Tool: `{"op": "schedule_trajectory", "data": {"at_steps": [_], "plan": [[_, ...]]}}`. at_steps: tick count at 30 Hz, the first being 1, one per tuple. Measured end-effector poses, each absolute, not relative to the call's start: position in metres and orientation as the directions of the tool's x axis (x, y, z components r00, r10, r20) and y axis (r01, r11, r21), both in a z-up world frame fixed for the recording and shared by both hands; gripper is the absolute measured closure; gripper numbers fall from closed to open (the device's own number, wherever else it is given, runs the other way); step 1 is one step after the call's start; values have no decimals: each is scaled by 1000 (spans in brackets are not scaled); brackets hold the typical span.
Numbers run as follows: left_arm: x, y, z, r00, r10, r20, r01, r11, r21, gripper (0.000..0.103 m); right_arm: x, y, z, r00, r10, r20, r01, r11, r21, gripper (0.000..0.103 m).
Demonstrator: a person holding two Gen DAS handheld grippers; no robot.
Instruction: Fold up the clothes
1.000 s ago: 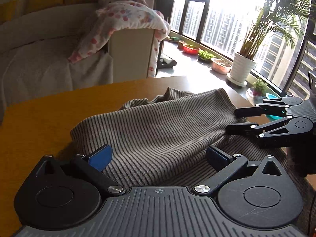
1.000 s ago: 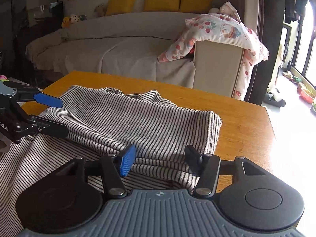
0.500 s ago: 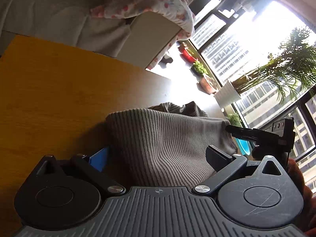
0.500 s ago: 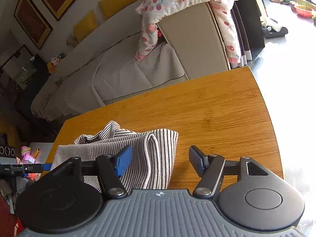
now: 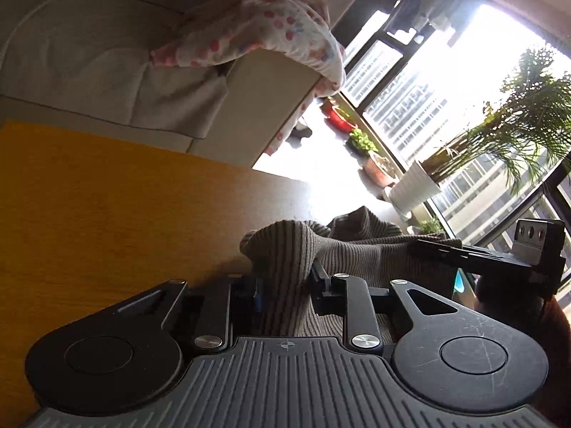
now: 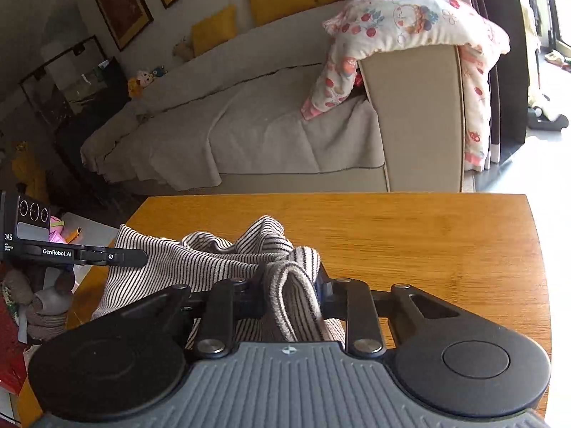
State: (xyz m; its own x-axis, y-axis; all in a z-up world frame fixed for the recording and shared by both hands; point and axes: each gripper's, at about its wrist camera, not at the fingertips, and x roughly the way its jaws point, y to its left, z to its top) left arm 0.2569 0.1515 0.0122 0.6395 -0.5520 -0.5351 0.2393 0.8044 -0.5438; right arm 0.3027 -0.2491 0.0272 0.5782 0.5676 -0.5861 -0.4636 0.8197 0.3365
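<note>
A grey-and-white striped knit garment (image 5: 367,253) lies bunched on the wooden table (image 5: 107,214). My left gripper (image 5: 285,281) is closing, its pads pinching a raised fold at the garment's left end. The right gripper (image 5: 431,246) reaches in from the right edge of that view, gripping the far end of the cloth. In the right wrist view the garment (image 6: 200,260) is crumpled, and my right gripper (image 6: 291,285) is closing on a thick rolled fold at its right end. The left gripper (image 6: 139,255) holds the cloth's left edge. The fingertips are hidden in fabric.
Bare table (image 6: 410,235) stretches beyond and to the right of the garment. Behind it stands a beige sofa (image 6: 267,132) with a floral blanket (image 6: 410,25) over its arm. Potted plants (image 5: 414,189) line the bright window. Toys (image 6: 46,303) sit at the lower left.
Both grippers went from wide open to clamped on folds at opposite ends of the garment. The cloth, spread flatter before, is now bunched, and both views have rolled.
</note>
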Motion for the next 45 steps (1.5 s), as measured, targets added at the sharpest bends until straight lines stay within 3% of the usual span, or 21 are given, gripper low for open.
{"op": "schedule_trajectory", "data": {"at_steps": [7, 14, 15, 16, 18, 22, 28, 31, 36, 37, 39, 42, 44, 45], "plan": [[166, 136, 51, 619, -602, -504, 386, 792, -472, 86, 193, -257, 80, 665, 523, -534, -567, 818, 96, 87], [107, 116, 38, 603, -549, -578, 421, 835, -354, 84, 108, -254, 55, 628, 488, -606, -573, 817, 64, 88], [104, 115, 40, 616, -538, -576, 423, 842, -335, 79, 103, -256, 50, 625, 485, -612, -564, 822, 75, 88], [104, 113, 42, 636, -519, -571, 422, 853, -307, 62, 99, -257, 45, 623, 487, -612, -553, 828, 96, 88], [111, 109, 45, 676, -484, -556, 416, 873, -254, 41, 97, -258, 37, 619, 489, -615, -540, 833, 119, 88], [151, 102, 36, 647, -520, -558, 401, 854, -332, 30, 99, -254, 28, 628, 479, -613, -531, 840, 112, 89], [224, 84, 12, 583, -542, -605, 353, 840, -412, 24, 147, -275, 55, 757, 348, -553, -416, 909, 3, 89], [250, 79, 1, 562, -509, -652, 315, 861, -400, 23, 184, -287, 50, 772, 253, -584, -336, 941, -37, 89], [278, 73, -9, 543, -489, -682, 291, 872, -394, 19, 213, -301, 32, 790, 86, -607, -212, 967, -140, 75], [282, 71, -10, 541, -500, -676, 292, 865, -407, 19, 216, -308, 31, 783, 101, -614, -196, 977, -90, 71], [288, 63, -11, 536, -524, -662, 302, 851, -430, 19, 218, -328, 30, 759, 194, -622, -186, 979, 78, 51], [295, 46, -13, 539, -543, -644, 336, 840, -427, 20, 224, -350, 20, 714, 277, -643, -146, 957, 251, 42], [297, 37, -13, 557, -527, -642, 355, 850, -390, 31, 229, -355, 7, 685, 283, -671, -123, 953, 276, 42], [298, 34, -14, 565, -518, -642, 359, 855, -375, 43, 232, -358, 1, 673, 308, -672, -121, 943, 310, 42]]}}
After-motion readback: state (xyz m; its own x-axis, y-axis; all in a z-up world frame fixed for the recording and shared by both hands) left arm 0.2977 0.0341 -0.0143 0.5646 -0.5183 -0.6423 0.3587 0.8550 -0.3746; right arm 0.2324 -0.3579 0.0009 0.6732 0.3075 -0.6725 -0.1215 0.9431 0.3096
